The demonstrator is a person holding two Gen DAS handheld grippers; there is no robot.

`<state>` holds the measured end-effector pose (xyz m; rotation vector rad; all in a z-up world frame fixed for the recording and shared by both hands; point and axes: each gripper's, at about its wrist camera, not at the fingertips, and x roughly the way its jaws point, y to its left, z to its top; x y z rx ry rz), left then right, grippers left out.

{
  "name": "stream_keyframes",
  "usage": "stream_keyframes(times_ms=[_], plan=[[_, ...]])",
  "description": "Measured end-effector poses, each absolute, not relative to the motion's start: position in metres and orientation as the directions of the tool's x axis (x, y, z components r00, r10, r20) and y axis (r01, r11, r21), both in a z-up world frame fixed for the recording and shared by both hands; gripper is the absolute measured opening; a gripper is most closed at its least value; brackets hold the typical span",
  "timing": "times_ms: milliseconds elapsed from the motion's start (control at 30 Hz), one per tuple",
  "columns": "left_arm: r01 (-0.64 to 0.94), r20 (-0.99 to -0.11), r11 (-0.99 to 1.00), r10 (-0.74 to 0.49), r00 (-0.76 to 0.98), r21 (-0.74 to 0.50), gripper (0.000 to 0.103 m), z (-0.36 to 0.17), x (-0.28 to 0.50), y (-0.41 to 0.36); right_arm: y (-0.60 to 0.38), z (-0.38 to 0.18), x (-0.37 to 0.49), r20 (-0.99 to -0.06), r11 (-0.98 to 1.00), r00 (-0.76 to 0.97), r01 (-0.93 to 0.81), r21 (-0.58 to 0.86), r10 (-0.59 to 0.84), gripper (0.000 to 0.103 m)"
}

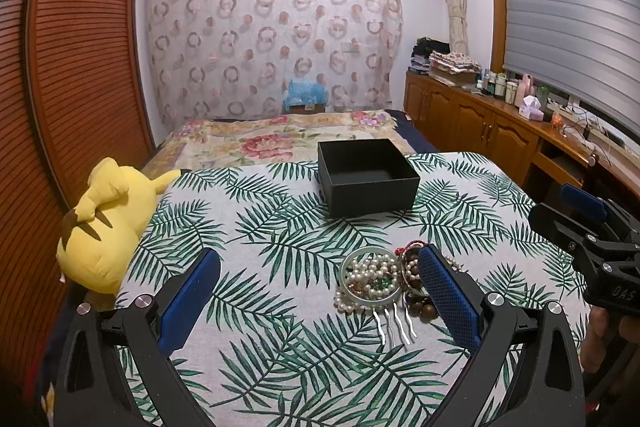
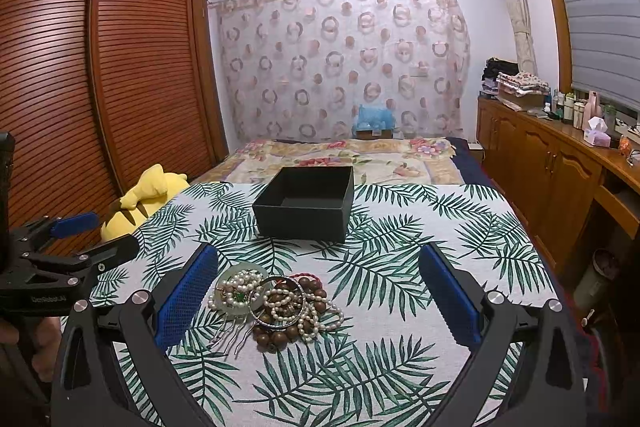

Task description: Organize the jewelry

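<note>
Both grippers poised over the jewelry pile

Left gripper (image 1: 320, 301) and right gripper (image 2: 318, 297) hover level, jaws spread, flanking the jewelry pile (image 2: 276, 305) near the worktop's (image 2: 400, 307) front edge.

Both grippers hover side by side, level and empty. The left gripper (image 1: 320, 301) has its blue-padded fingers (image 1: 191, 301) spread wide; the right gripper (image 2: 318, 297) likewise.

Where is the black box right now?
The black box sits open on the leaf-print cloth, beyond the jewelry pile, toward the bed.
</note>
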<state>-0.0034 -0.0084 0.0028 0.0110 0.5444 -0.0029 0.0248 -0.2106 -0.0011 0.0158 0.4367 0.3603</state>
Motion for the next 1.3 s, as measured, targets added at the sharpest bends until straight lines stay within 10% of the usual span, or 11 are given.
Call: stream_keyframes(times_ms=[1300], plan=[[0.064, -0.614, 0.997, -0.07, 0.786, -0.031, 0.095, -0.046, 0.02, 0.005, -0.201, -0.042, 0.051, -0.515, 0.881, 0.736, -0.464, 0.09, 0.44, 0.089]])
